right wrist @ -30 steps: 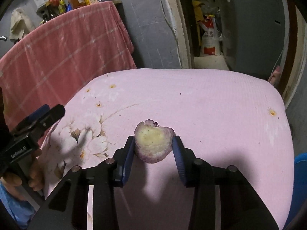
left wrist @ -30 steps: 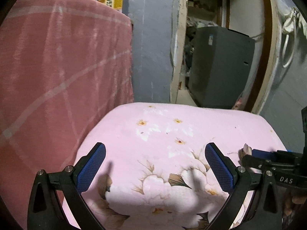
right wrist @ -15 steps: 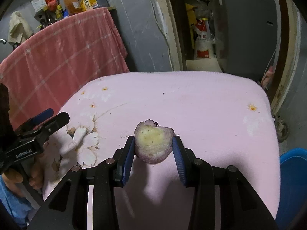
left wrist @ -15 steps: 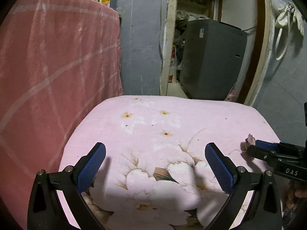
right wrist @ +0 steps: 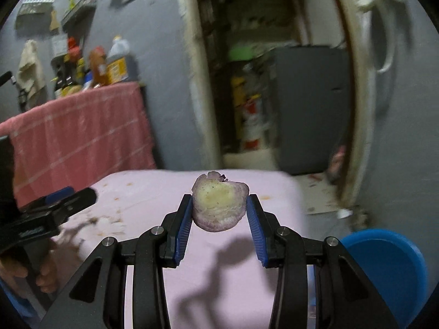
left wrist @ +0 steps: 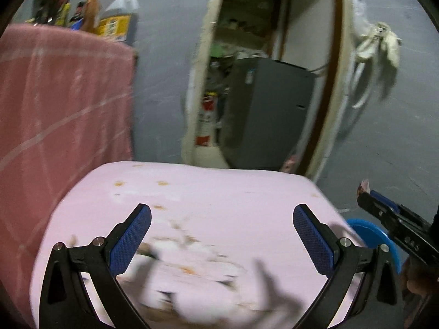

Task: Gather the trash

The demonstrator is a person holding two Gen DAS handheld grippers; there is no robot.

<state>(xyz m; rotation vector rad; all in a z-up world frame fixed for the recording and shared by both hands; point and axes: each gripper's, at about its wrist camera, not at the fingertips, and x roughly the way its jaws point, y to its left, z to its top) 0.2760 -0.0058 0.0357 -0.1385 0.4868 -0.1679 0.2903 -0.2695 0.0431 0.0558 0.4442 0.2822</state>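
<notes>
Above the pink flowered desk cover [right wrist: 219, 260], the right claw [right wrist: 219, 208] is clamped on a scrap of trash [right wrist: 219, 203]: a rounded vegetable end, pale yellow on its cut face with purple skin round the edge. The scrap sits pinched between the two blue pads, clear of the cover, with its shadow falling on the cloth below. A blue bin [right wrist: 384, 268] stands just beside the desk's right edge, low and to the right of the scrap.

Judging by this, the pick-up is done and the drop is left: the scrap is not yet over the bin. No other trash shows on the cover, though the flower print is blurred.

The left claw [left wrist: 222, 233] stands wide apart with nothing between its pads, hovering over the cover's near left part.

The right wrist view shows the scrap's cut face and the grip plainly. The left wrist view shows only a sliver of it at the right claw's tip, at the cover's right edge, beyond a small arc of the bin. Only the left wrist view shows the left claw's open pads.
</notes>
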